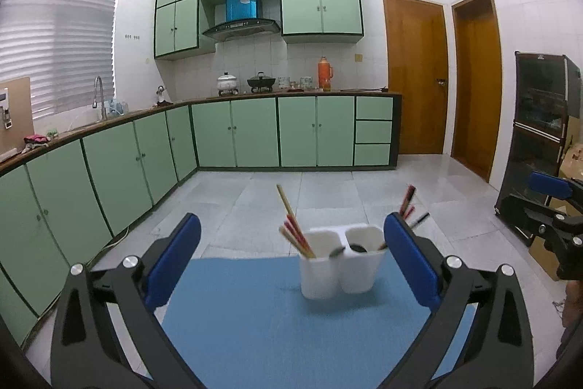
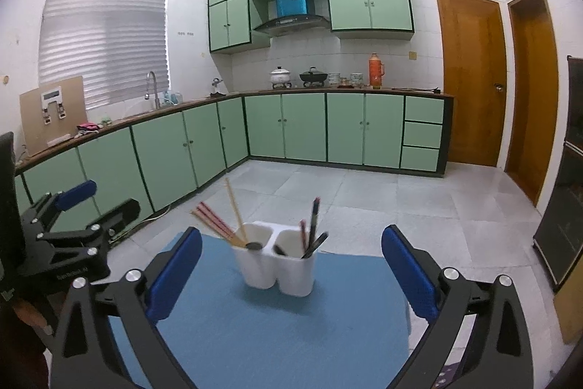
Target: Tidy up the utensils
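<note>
Two compartments make up the white utensil holder, which stands upright toward the far edge of the blue mat on the counter. Its left cup carries tan and red chopsticks that lean out to the left, and its right cup carries darker red and black sticks that lean right. A dark, rounded end of what may be a spoon shows low in each cup, too small to name with certainty. The left gripper has its jaws spread wide with nothing between the pads, and the right gripper is the same, empty and well short of the holder. The holder looks like thin, light plastic, smooth-sided and top-heavy with the long sticks, so I judge it would tip or slide if nudged near the rim; a grasp across its lower body would be steadier. The chopsticks look stiff, slender and slick, likely to pivot or slip in a pinch, so taking one near mid-length, square across the pads, seems the safest hold.
</note>
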Demonstrator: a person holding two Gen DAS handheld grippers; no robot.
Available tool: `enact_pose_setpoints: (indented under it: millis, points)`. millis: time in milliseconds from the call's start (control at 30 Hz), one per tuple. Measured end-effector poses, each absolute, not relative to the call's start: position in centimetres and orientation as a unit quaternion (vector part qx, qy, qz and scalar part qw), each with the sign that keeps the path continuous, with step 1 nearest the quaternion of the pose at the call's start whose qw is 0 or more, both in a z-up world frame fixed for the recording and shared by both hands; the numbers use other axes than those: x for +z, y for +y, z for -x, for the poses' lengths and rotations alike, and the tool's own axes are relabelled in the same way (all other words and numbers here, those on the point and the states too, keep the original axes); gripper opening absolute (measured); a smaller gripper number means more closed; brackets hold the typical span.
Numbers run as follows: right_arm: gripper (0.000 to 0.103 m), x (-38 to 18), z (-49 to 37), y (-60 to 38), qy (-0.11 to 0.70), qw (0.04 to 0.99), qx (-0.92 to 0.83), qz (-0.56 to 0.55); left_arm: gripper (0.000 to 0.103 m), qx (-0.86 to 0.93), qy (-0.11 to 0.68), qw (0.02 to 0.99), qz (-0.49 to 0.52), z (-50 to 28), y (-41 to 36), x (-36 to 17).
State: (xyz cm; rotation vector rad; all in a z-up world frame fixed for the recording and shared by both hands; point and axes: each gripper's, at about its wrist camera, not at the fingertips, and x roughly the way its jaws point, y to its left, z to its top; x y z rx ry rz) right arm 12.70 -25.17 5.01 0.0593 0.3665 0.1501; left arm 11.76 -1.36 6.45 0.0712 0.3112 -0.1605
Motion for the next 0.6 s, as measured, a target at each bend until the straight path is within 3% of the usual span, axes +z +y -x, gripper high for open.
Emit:
enact_pose_setpoints:
  millis: [600]
  points:
    - [0.097, 5.2, -5.6, -23.6, 0.172, 0.981, 0.072, -0.045, 0.098, -0.075, 0.136, 0.987, -0.031, -3.7, 0.6, 7.6]
